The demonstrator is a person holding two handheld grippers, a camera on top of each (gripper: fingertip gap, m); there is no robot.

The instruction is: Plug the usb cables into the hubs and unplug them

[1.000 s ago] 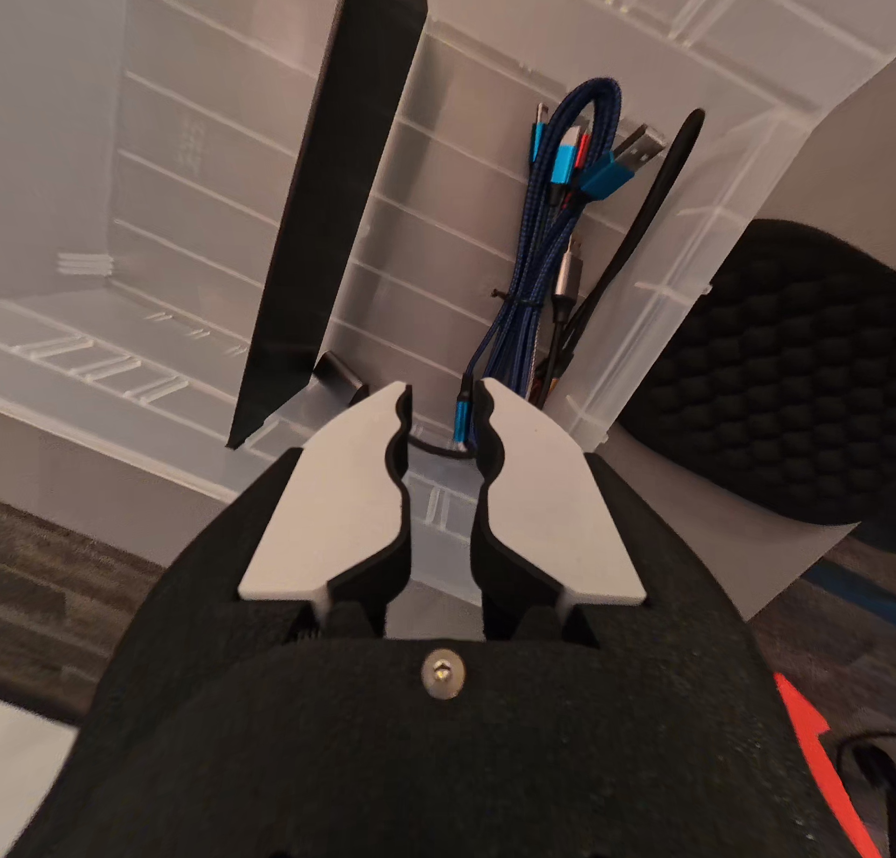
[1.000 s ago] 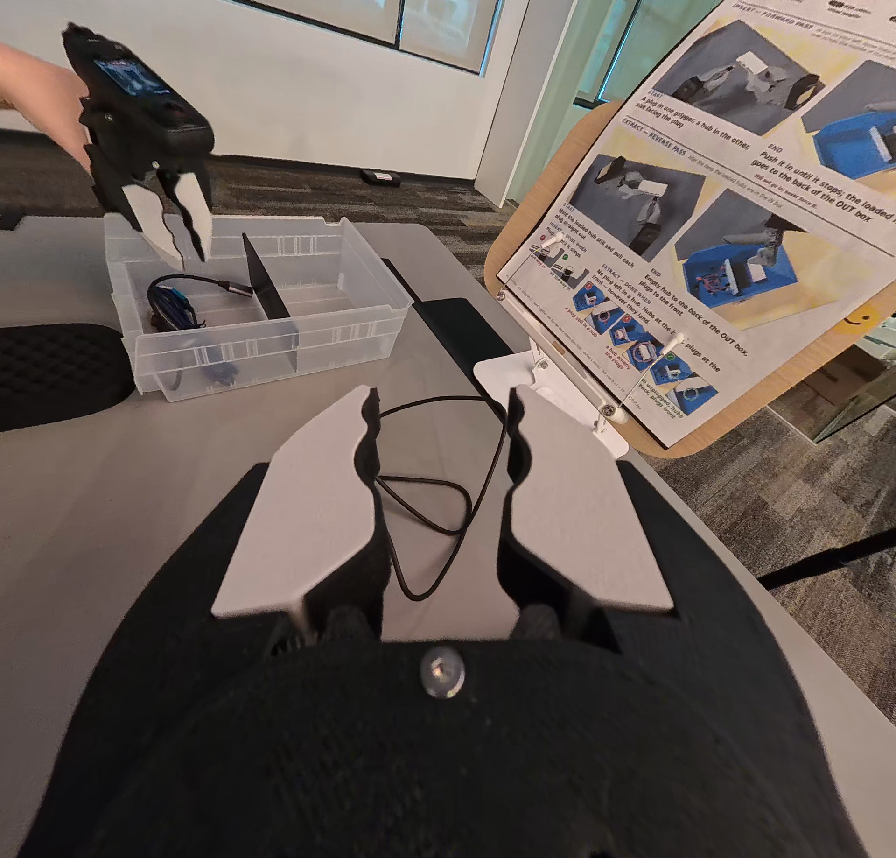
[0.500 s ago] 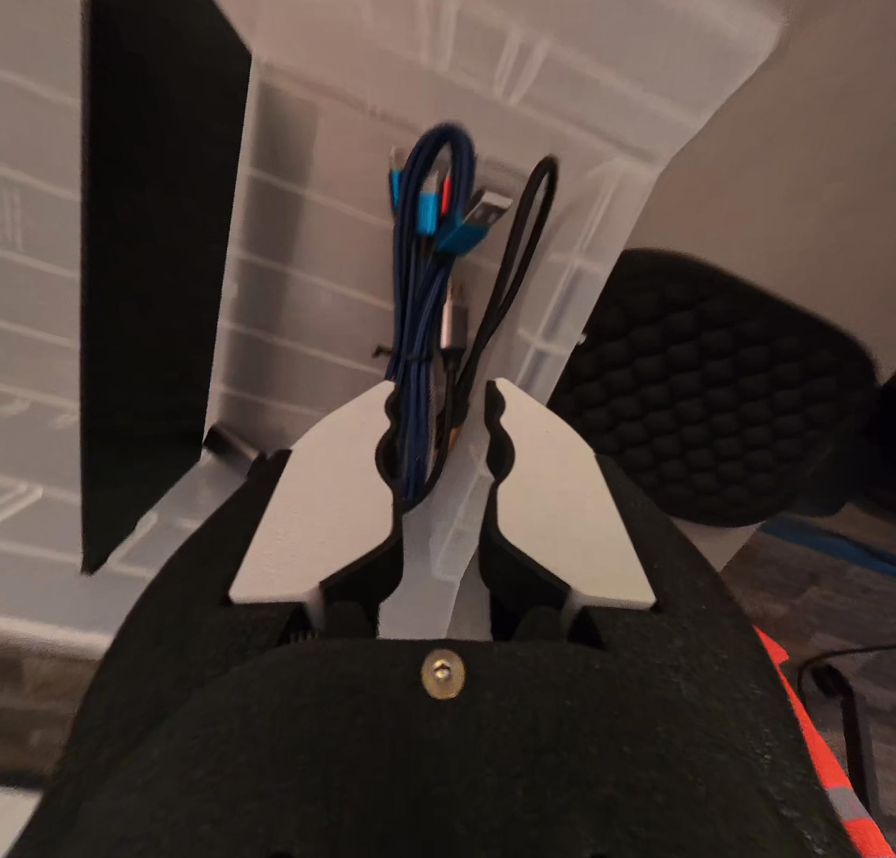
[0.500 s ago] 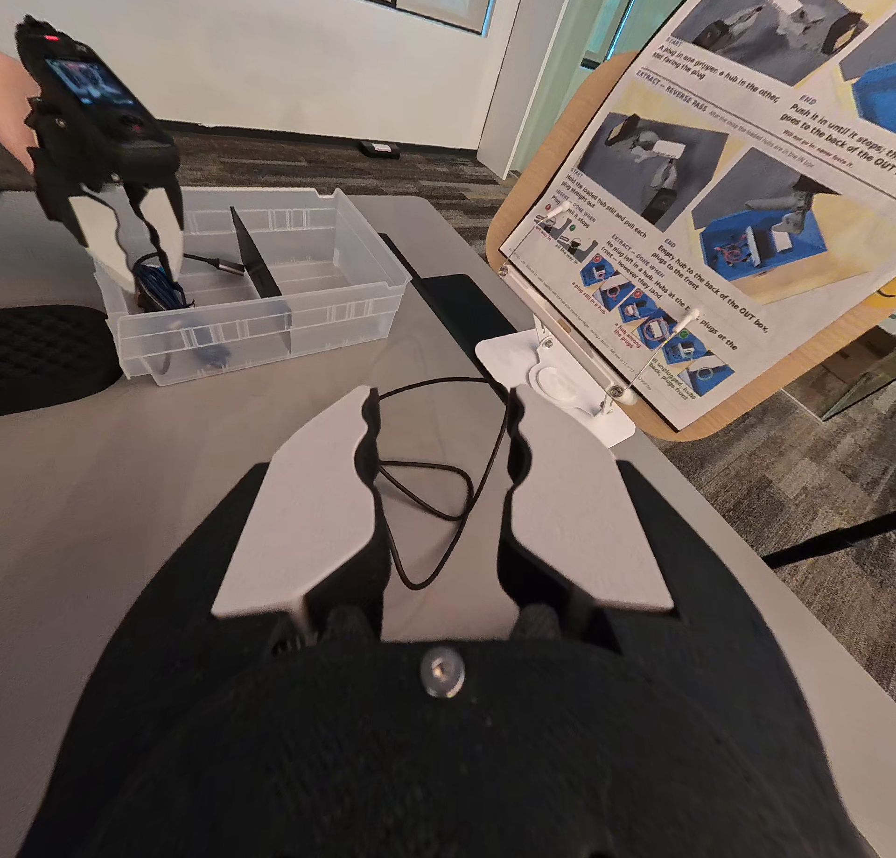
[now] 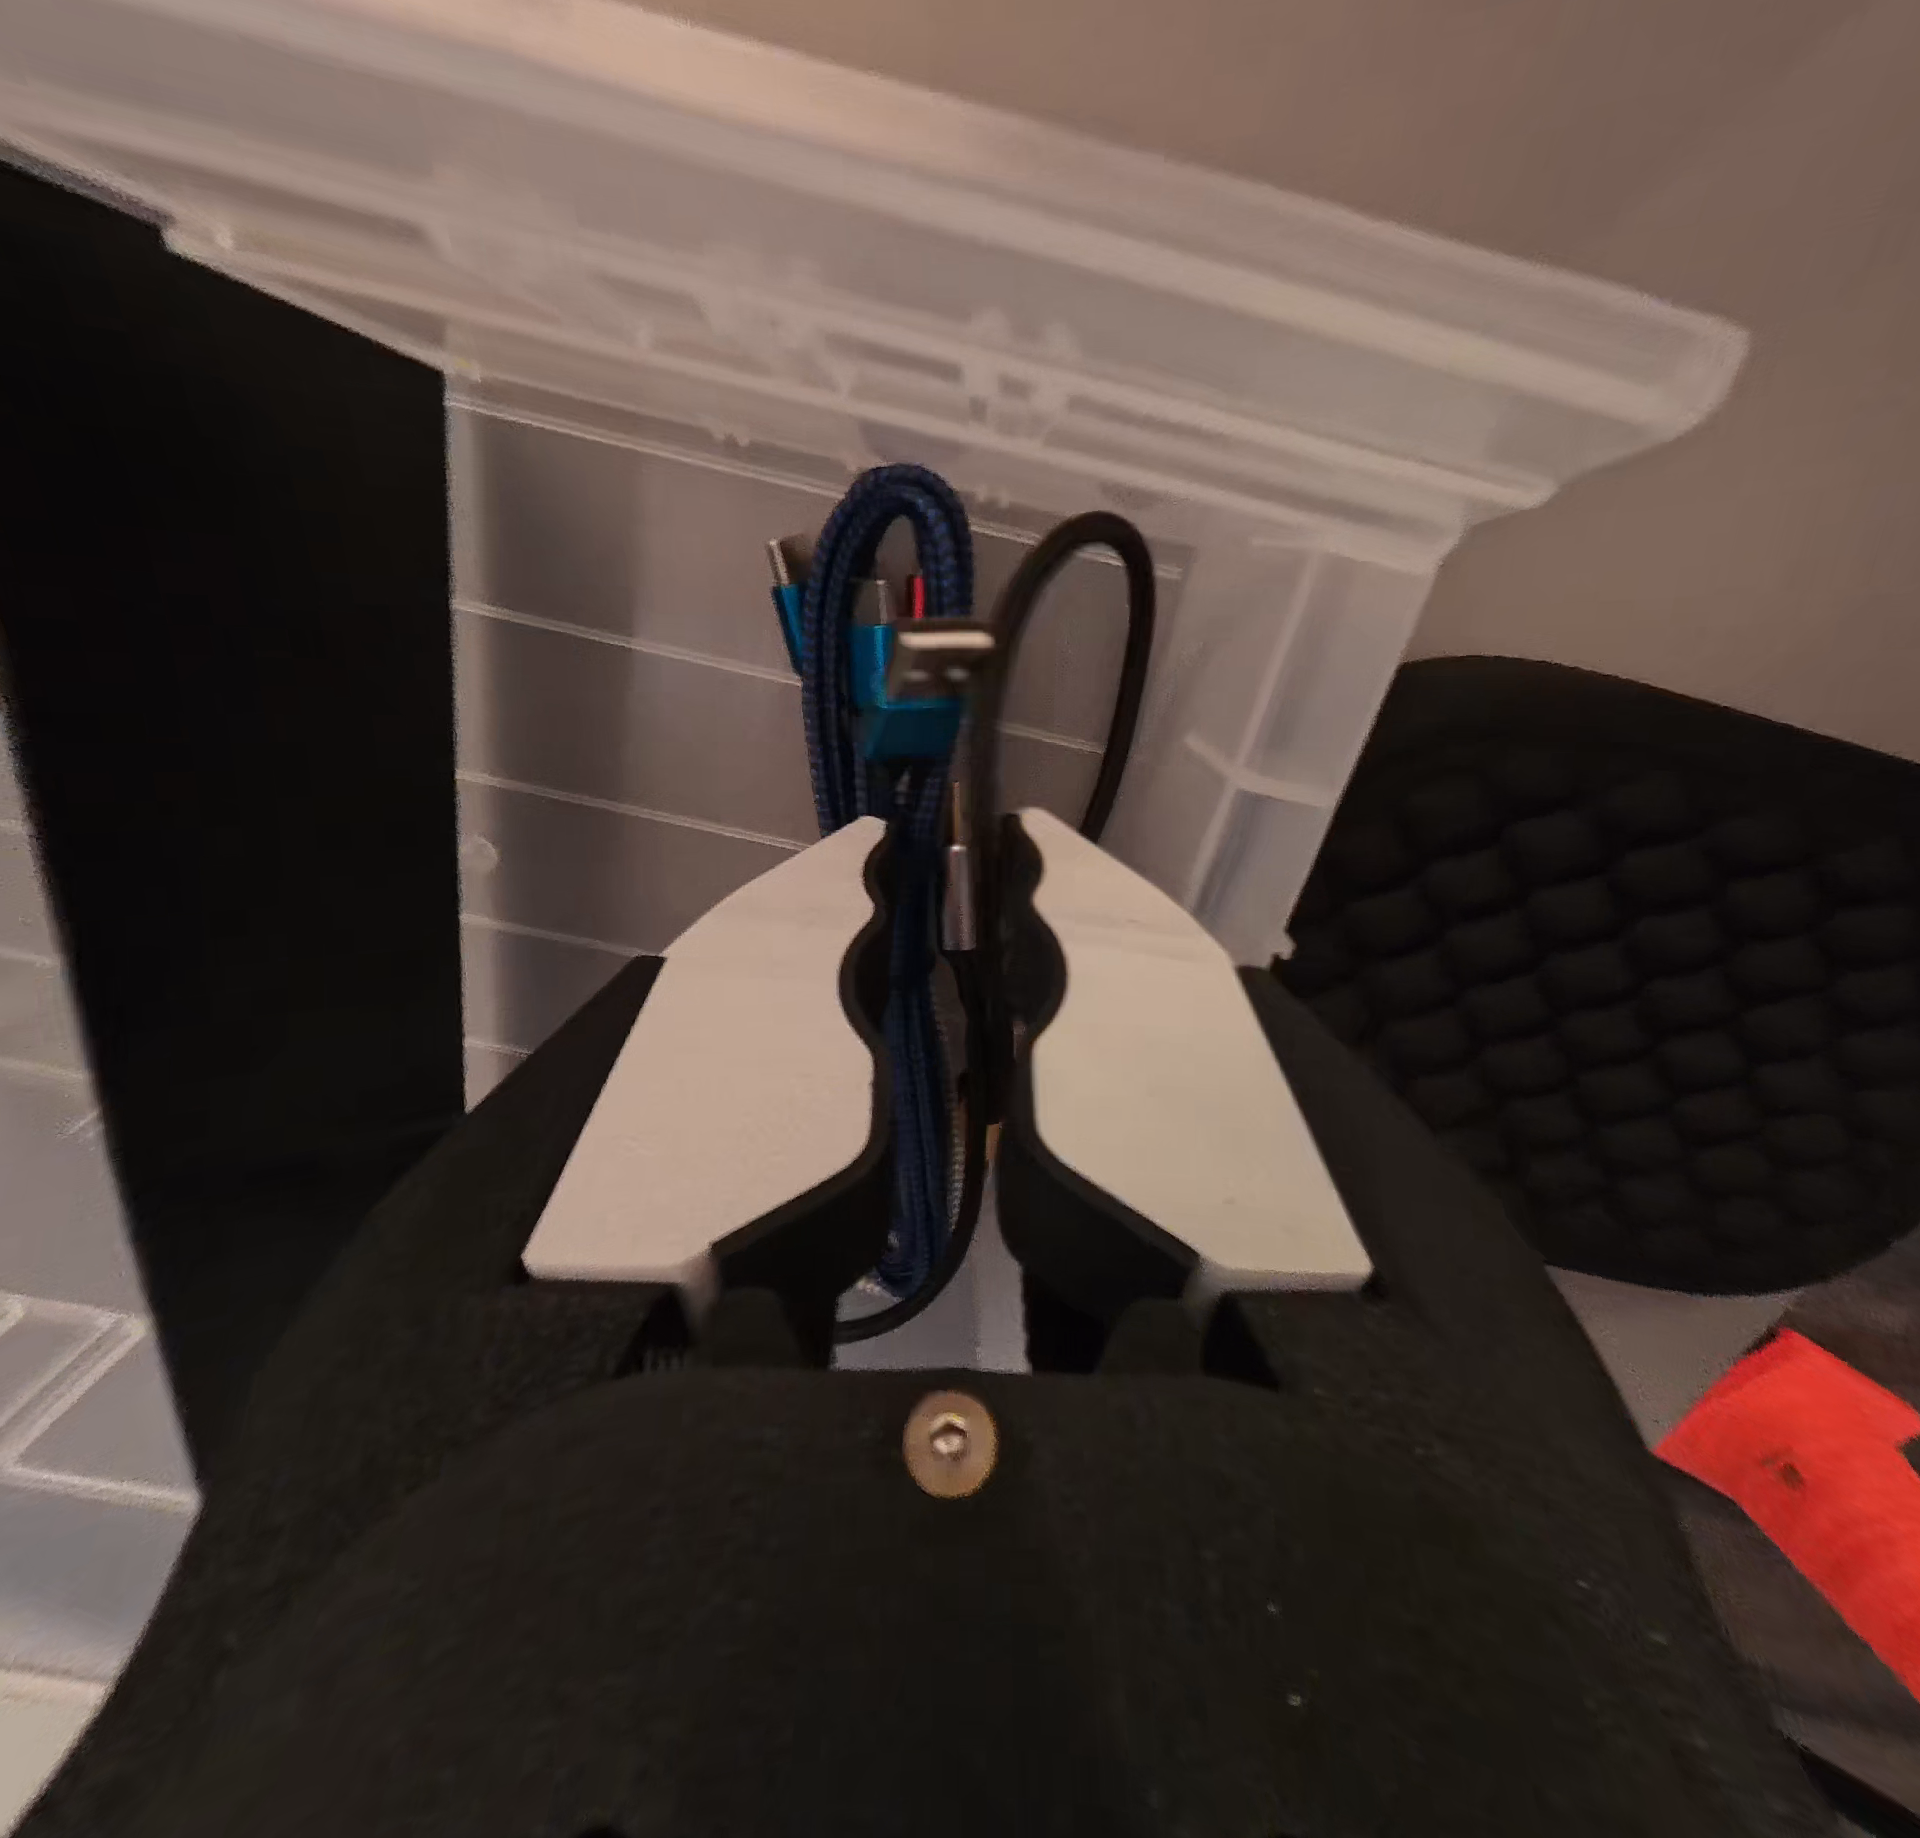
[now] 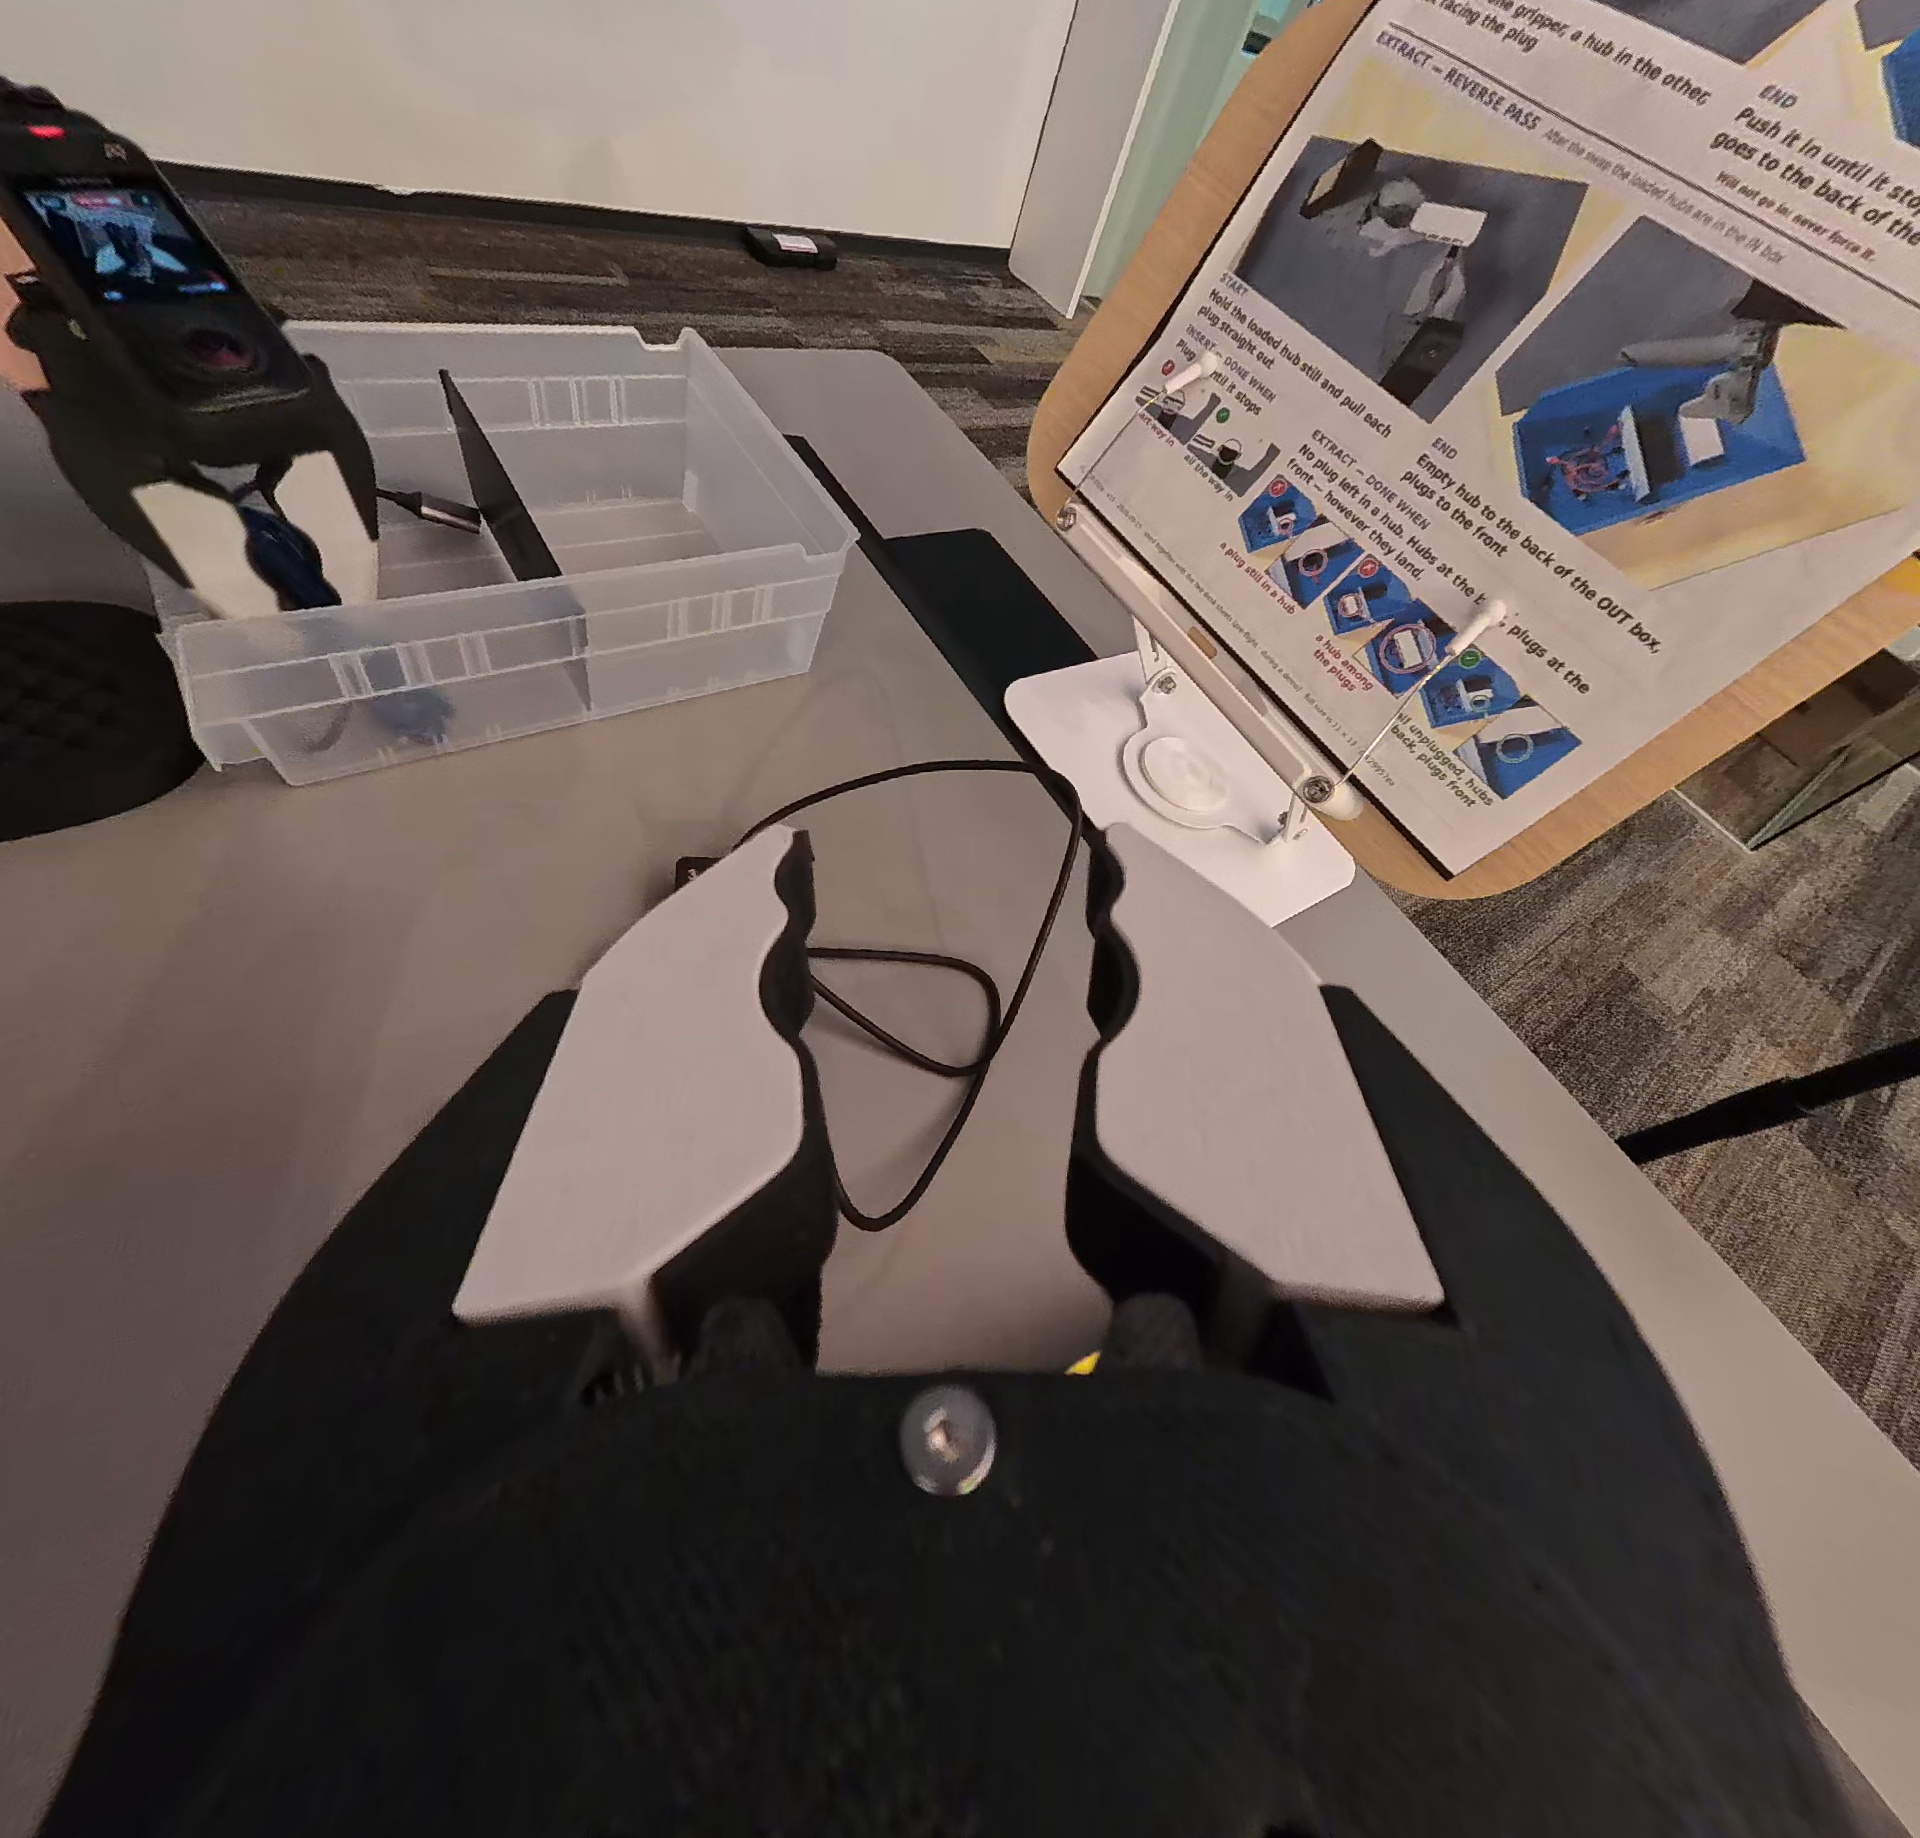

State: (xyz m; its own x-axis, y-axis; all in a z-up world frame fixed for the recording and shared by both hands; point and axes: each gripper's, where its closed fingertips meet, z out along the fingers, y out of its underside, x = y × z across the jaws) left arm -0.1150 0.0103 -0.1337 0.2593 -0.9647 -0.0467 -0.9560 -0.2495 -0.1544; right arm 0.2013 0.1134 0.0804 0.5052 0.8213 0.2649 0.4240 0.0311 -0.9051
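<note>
A black divider (image 6: 499, 500) is splitting the clear bin (image 6: 727, 500): the compartment on its right is lying open, while the other is being crowded by the left hand-held gripper (image 6: 255, 552) and a cable bundle (image 5: 894, 708). A thin black cable (image 6: 935, 999) is looping across the tabletop (image 6: 312, 957) between the right hand-held gripper (image 6: 945, 884) fingers. A tilted instruction board (image 6: 1507, 386) is walling off the right edge, and a black mat (image 6: 73, 708) is lying left of the bin.
</note>
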